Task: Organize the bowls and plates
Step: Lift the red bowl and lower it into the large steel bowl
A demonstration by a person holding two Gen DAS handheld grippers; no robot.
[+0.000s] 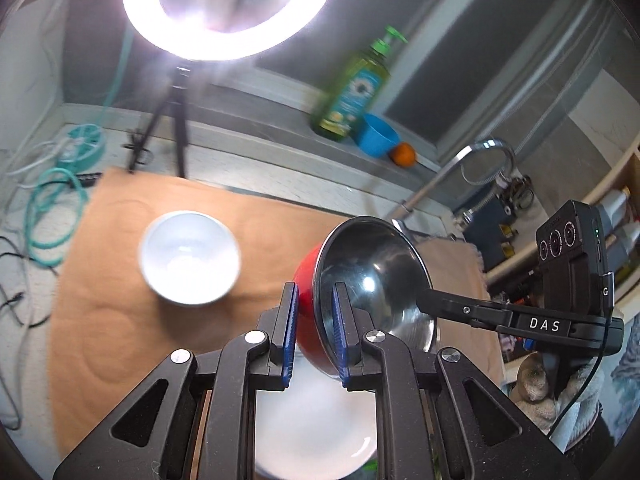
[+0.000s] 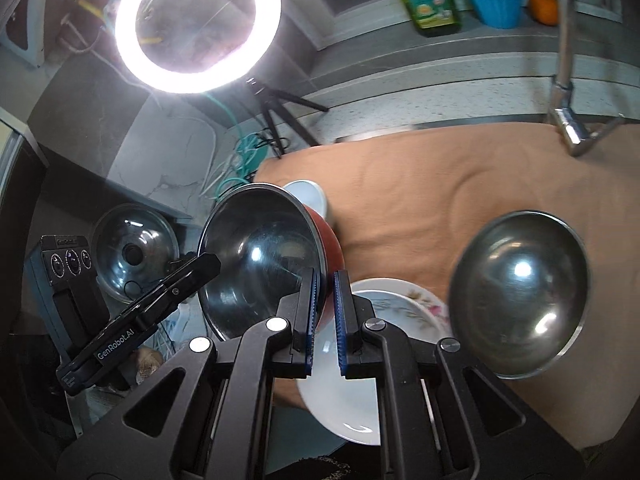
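A red bowl with a steel inside [image 1: 368,276] is held tilted above a white plate [image 1: 316,424]. My left gripper [image 1: 316,320] is shut on its rim from one side. My right gripper [image 2: 326,304] is shut on the opposite rim of the same bowl [image 2: 260,256]. The other gripper's fingers [image 1: 444,304] reach in at the right of the left wrist view. A white bowl [image 1: 188,258] stands on the tan cloth [image 1: 104,280] to the left. A steel bowl [image 2: 520,292] sits to the right in the right wrist view, beside a flowered plate [image 2: 416,300].
A ring light on a tripod [image 1: 228,8] stands at the back. A green bottle [image 1: 352,88], a blue cup [image 1: 376,134] and an orange [image 1: 403,154] sit on the ledge. A faucet [image 2: 564,60] rises at the back right. Cables [image 1: 52,208] lie at left. A steel lid [image 2: 132,252] lies off the counter.
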